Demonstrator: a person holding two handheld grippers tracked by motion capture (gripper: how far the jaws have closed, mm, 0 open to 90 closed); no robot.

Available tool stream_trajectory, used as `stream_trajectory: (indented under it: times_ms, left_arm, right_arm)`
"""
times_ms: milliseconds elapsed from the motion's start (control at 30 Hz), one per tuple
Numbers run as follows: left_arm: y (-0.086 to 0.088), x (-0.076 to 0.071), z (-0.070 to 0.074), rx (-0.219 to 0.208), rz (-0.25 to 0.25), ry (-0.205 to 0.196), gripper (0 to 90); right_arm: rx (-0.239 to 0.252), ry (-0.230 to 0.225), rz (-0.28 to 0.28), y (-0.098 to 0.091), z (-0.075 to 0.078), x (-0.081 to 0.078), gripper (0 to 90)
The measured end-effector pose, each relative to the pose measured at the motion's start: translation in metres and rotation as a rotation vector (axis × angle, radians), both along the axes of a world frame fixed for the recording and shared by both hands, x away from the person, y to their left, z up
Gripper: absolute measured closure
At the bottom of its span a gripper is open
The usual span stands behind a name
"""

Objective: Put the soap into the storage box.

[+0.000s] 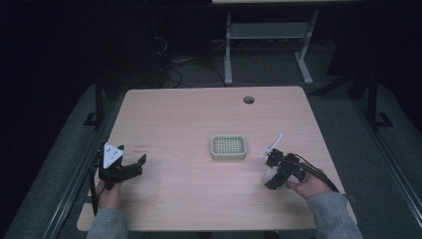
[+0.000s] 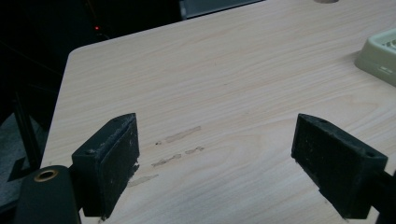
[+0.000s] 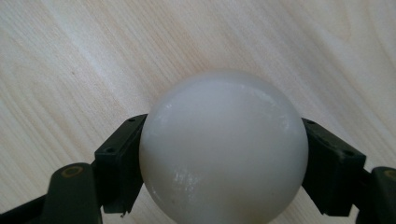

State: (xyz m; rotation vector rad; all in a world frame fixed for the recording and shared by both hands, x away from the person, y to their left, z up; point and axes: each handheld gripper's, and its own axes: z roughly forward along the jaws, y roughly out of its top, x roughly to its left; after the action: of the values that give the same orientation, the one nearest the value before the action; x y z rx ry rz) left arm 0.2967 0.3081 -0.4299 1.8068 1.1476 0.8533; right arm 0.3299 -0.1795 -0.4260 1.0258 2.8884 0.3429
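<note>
A smooth white ball [image 3: 223,149] sits between the two black jaws of my right gripper [image 3: 223,172], which is shut on it; both pads press its sides over the wooden tabletop. From above, the white ball [image 1: 268,174] shows pale at the right gripper [image 1: 272,175], held low near the table's right front. My left gripper [image 2: 215,158] stands open above bare wood, nothing between its jaws. In the high view the left gripper [image 1: 138,164] is at the table's left front, pointing right.
A pale green rectangular dish with a gridded top [image 1: 228,147] lies near the table's middle, and its corner [image 2: 380,53] shows at the right of the left gripper view. A round cable hole [image 1: 249,99] is at the far edge. Faint scuff marks [image 2: 180,149] lie on the wood.
</note>
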Motion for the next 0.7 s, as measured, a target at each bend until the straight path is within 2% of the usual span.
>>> stream_trajectory:
  times_ms: [233, 700]
  left_arm:
    - [0.0, 0.0, 0.001, 0.01, 0.002, -0.005, 14.8]
    - [0.0, -0.001, 0.001, 0.0, 0.001, -0.006, 14.8]
  right_arm:
    - [0.016, 0.005, 0.007, 0.001, 0.008, 0.004, 23.9]
    - [0.032, -0.001, 0.01, 0.004, 0.023, 0.011, 23.9]
